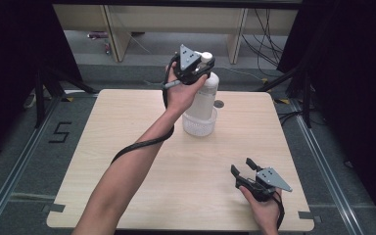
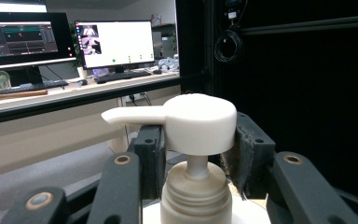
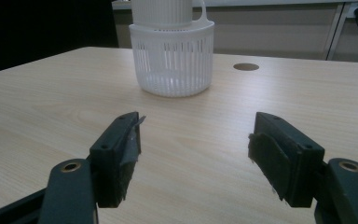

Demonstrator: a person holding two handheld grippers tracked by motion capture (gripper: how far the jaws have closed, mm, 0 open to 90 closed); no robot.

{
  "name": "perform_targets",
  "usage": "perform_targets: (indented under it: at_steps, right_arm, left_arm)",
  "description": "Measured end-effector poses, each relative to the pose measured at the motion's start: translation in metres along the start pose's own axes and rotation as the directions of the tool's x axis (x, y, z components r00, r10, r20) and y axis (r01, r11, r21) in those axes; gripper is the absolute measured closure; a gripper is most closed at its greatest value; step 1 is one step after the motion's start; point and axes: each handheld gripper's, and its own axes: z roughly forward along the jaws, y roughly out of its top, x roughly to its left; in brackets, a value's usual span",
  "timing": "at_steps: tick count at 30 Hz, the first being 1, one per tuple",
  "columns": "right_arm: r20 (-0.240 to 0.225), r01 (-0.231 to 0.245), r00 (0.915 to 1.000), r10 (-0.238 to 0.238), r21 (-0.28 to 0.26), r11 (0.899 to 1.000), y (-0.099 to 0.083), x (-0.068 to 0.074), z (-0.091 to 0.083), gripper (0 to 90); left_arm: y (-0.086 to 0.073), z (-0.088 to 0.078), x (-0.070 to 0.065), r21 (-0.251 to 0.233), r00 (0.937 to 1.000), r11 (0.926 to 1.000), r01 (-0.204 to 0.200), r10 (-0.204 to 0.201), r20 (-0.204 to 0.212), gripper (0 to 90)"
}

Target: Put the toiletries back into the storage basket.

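The left tongs are clenched on the pump head; the right tongs rest released. The bottle could be tipped from the basket near the table's far edge if pulled sideways.

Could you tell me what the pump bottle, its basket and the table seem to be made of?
Pump bottle: probably white plastic, matte moulded pump head.
Basket: likely white plastic, thin moulded slats.
Table: light wood or wood-look laminate; printed-looking grain, smooth surface.
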Motion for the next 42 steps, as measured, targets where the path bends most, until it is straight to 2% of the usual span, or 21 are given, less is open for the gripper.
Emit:
perform_targets:
  at_steps: [3,4,20,21,25,27,28,31,32,42]
  right_arm:
    - [0.002,0.001,1.0000,-0.001,-0.001,1.000,0.000,0.000,0.000,33.4]
    - [-0.003,0.000,1.0000,0.000,-0.002,1.000,0.000,0.000,0.000,33.4]
    - [-0.013,0.001,0.9999,-0.001,-0.005,1.000,0.000,0.002,0.000,33.5]
    - [-0.012,-0.006,0.9999,0.007,0.015,1.000,0.000,0.003,-0.001,33.4]
    - [-0.009,-0.005,0.9999,0.005,0.017,1.000,0.000,0.003,-0.001,33.4]
    - [-0.008,0.014,0.9999,-0.014,-0.017,1.000,0.000,0.001,0.001,33.4]
    - [-0.008,0.014,0.9999,-0.014,-0.017,1.000,0.000,0.001,0.001,33.4]
    - [-0.011,-0.005,0.9999,0.005,0.018,1.000,0.000,0.003,-0.001,33.4]
    - [-0.017,-0.028,0.9995,0.028,0.019,0.999,0.000,0.004,-0.001,33.4]
    - [-0.027,-0.030,0.9992,0.030,0.011,1.000,0.000,0.004,0.000,33.4]
  left_arm:
    - [-0.003,0.001,-0.001,0.014,0.9999,0.9998,0.013,-0.013,0.005,59.4]
    - [-0.004,0.002,0.000,0.013,1.0000,0.9999,0.001,-0.002,0.003,59.4]
    - [-0.028,0.008,0.001,0.078,1.0000,0.9970,0.003,-0.002,-0.002,59.4]
    - [-0.028,0.008,0.001,0.078,1.0000,0.9970,0.003,-0.002,-0.002,59.4]
    - [-0.034,0.009,0.001,0.088,1.0000,0.9961,0.006,-0.005,-0.006,59.4]
    - [-0.038,0.009,0.001,0.099,0.9999,0.9950,0.008,-0.007,-0.007,59.4]
    - [-0.038,0.009,0.001,0.099,0.9999,0.9950,0.008,-0.007,-0.007,59.3]
    - [-0.042,0.010,0.001,0.107,0.9999,0.9942,0.013,-0.013,-0.008,59.3]
    - [-0.043,0.010,0.001,0.112,0.9999,0.9936,0.012,-0.011,-0.008,59.4]
    - [-0.057,0.014,0.001,0.142,0.9995,0.9894,0.029,-0.027,-0.013,59.3]
